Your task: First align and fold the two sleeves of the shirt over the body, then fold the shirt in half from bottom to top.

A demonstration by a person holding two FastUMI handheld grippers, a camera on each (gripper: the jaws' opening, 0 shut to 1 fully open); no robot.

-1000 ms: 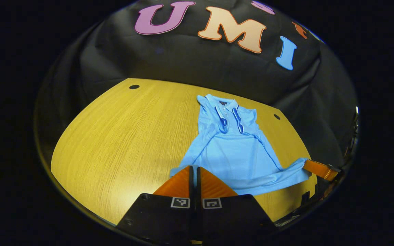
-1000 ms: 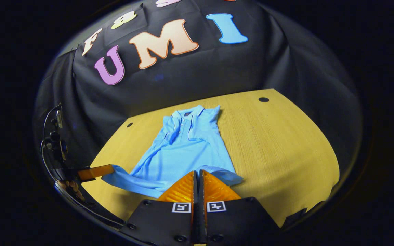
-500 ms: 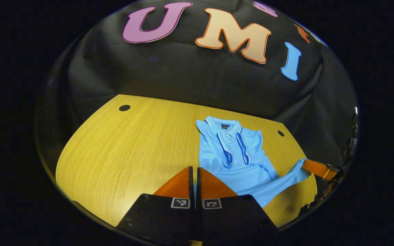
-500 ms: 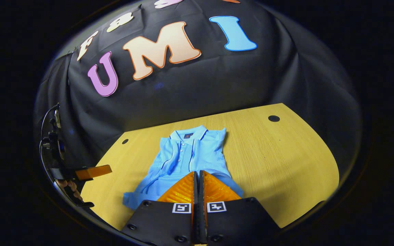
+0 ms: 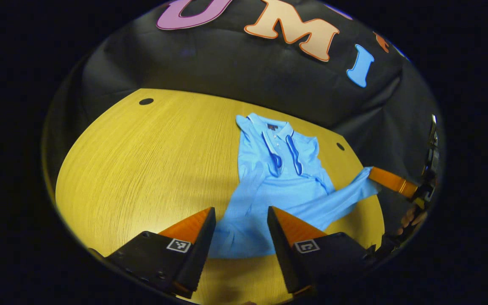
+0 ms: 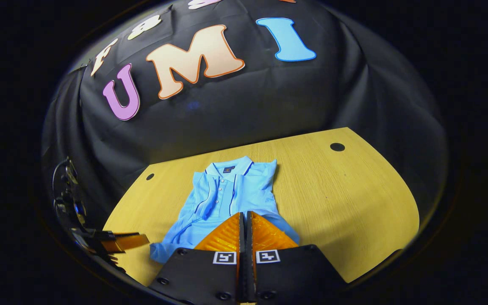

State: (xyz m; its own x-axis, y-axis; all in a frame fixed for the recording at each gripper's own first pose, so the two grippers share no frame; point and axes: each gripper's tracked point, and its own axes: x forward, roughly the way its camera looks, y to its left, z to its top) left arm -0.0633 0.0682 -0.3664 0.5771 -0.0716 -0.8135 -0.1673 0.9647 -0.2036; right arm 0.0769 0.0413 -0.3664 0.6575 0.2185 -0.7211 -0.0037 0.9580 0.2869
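Note:
A light blue polo shirt [image 5: 286, 186] lies on the yellow wooden table [image 5: 151, 156], collar at the far end, sleeves folded over the body. In the left gripper view my left gripper [image 5: 240, 209] stands open just above the shirt's near left corner, which lies loose between its fingers. At the right of that view the right gripper [image 5: 392, 181] holds the shirt's other lower corner lifted off the table. My right gripper [image 6: 244, 214] is shut on the hem of the shirt [image 6: 227, 199], pulled toward the collar. The left gripper [image 6: 123, 241] shows low at the left.
The table [image 6: 337, 199] has round cable holes at its far corners [image 5: 145, 101] [image 6: 337, 147]. Black cloth walls close the back and sides. A hand [image 5: 411, 218] shows at the right edge. Bare tabletop spreads to the shirt's left and right.
My left gripper opened and let go of the shirt's lower left corner, which dropped onto the shirt. The right gripper kept its hold and stayed raised.

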